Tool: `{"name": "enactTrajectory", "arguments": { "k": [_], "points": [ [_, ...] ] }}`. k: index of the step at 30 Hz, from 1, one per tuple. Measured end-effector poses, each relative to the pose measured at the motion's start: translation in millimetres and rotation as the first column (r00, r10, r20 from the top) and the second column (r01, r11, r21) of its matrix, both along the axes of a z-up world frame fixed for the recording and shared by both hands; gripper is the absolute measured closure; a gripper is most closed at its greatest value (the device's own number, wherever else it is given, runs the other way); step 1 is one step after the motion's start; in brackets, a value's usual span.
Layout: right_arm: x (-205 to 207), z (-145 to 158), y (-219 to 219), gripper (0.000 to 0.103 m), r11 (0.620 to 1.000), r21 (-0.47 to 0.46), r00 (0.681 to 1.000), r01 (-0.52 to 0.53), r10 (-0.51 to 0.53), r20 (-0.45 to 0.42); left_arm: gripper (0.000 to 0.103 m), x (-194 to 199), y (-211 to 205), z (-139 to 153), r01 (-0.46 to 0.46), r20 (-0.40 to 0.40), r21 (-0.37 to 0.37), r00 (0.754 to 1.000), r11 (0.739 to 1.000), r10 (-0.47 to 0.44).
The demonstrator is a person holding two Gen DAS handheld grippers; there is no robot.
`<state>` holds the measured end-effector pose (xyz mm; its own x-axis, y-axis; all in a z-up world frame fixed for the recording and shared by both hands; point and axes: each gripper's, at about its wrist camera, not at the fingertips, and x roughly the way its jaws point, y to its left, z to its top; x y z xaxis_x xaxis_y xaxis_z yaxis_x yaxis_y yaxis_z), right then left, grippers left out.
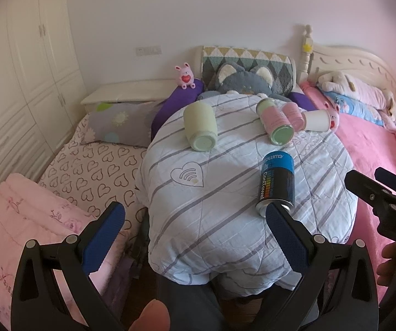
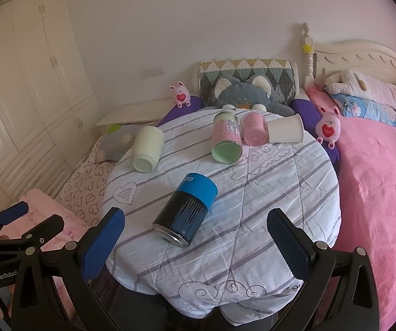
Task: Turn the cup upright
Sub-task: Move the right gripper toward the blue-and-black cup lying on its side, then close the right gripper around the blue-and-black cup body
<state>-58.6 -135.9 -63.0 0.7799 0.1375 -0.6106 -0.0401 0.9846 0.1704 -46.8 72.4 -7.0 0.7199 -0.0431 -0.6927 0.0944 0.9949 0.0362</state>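
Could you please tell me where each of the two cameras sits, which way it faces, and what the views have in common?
Left wrist: sits on the left gripper, looking forward over the striped quilt toward the headboard; its open blue pads, a thumb, and the right gripper at the right edge show.
Right wrist: sits on the right gripper, facing the same way, nearer the blue-and-black cup; the left gripper shows at the left edge.
Shared: five cups lying on the quilt and the grey plush.
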Motion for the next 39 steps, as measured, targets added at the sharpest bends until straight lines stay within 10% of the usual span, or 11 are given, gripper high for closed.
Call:
{"name": "enactTrajectory", "arguments": {
  "k": [18,39],
  "points": [
    [16.1,-13.3,9.5,0.0,1.0,0.01,0.999,0.0,0.001,-0.053,0.0,14.0,15.4,-13.9,-0.004,-0.024,-0.014,1.0,1.0,0.003],
    [111.6,-91.7,23.2,0.0,0.988,0.114,0.948,0.106,-0.066,-0.311,0.0,60.7,22.9,-61.1,0.036,-0.137,-0.044,0.99,0.998,-0.042]
  ]
}}
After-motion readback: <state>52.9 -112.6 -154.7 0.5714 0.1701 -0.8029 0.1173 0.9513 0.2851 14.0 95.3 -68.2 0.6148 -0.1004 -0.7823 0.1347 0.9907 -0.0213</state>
